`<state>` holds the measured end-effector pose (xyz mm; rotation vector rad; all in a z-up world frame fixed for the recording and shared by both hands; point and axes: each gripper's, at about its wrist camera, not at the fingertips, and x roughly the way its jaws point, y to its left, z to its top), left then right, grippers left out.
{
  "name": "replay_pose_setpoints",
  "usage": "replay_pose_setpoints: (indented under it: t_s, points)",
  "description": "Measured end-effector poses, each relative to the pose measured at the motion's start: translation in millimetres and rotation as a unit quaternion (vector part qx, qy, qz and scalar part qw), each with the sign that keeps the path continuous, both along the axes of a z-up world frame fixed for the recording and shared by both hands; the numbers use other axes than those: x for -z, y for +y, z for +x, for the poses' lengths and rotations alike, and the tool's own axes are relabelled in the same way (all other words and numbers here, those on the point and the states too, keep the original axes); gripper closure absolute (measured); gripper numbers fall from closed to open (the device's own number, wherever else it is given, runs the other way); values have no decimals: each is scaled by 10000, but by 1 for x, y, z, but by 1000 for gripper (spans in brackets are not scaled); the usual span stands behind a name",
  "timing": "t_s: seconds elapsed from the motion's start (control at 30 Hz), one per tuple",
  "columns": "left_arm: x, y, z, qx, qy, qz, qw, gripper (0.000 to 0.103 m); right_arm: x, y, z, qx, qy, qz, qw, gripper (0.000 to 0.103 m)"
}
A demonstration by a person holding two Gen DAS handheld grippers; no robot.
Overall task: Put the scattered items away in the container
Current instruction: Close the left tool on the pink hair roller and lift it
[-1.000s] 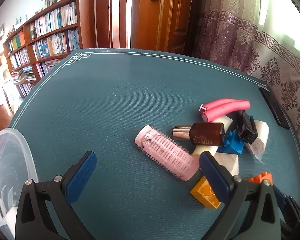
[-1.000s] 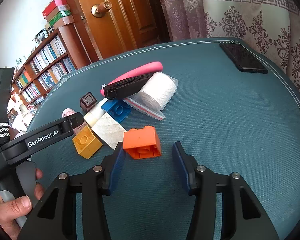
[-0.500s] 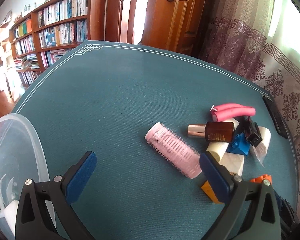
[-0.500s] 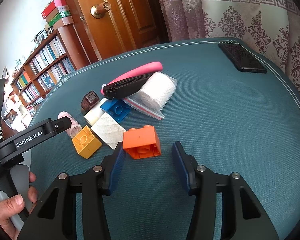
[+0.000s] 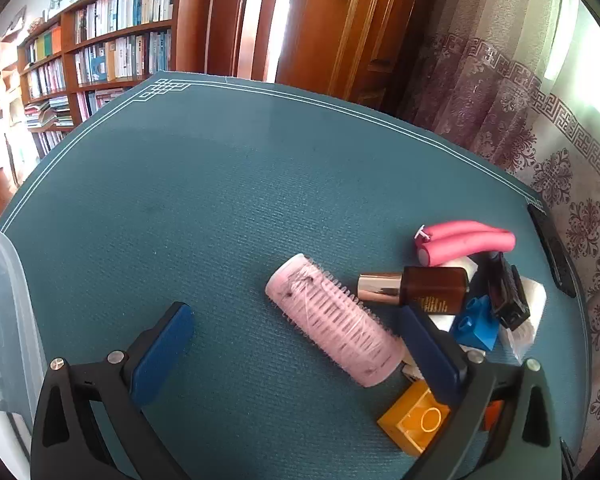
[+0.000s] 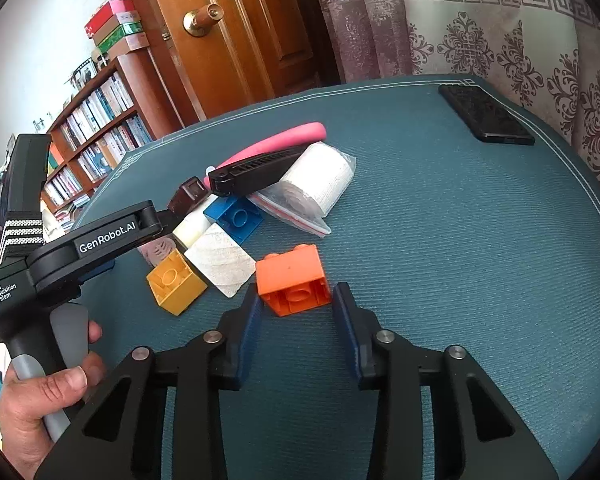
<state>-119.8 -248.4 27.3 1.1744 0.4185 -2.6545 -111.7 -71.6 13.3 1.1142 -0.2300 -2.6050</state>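
Left hand-held gripper (image 5: 296,344) moved back in on hair roller (image 5: 334,320), wide open, empty. My right hand-held gripper (image 6: 296,312) part open, straddling orange brick (image 6: 292,280), not clamped. Container (image 5: 8,320) left of roller.

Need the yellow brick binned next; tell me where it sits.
In the right wrist view the yellow brick lies left of the orange brick, touching a white pad, under the left gripper.

Orange brick (image 6: 291,280) upturned (studs down); clear container (image 5: 4,304) far left.
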Motion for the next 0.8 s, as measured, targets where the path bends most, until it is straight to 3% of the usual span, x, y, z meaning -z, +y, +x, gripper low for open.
replay_pose_setpoints:
  t_s: [0.07, 0.2, 0.33, 0.8]
  points:
    - [1, 2, 2, 23, 39, -102, 9999, 8, 0, 0, 1, -6, 13, -5, 10000, 65]
    - [-2, 5, 9, 282, 235, 26, 9993, 38, 0, 0, 2, 0, 32, -4, 10000, 65]
    - [-4, 8, 14, 404, 289, 130, 9987, 52, 0, 0, 2, 16, 36, -7, 10000, 65]
    - [-20, 6, 35, 487, 536, 372, 9967, 65, 0, 2, 8, 97, 81, -45, 9999, 66]
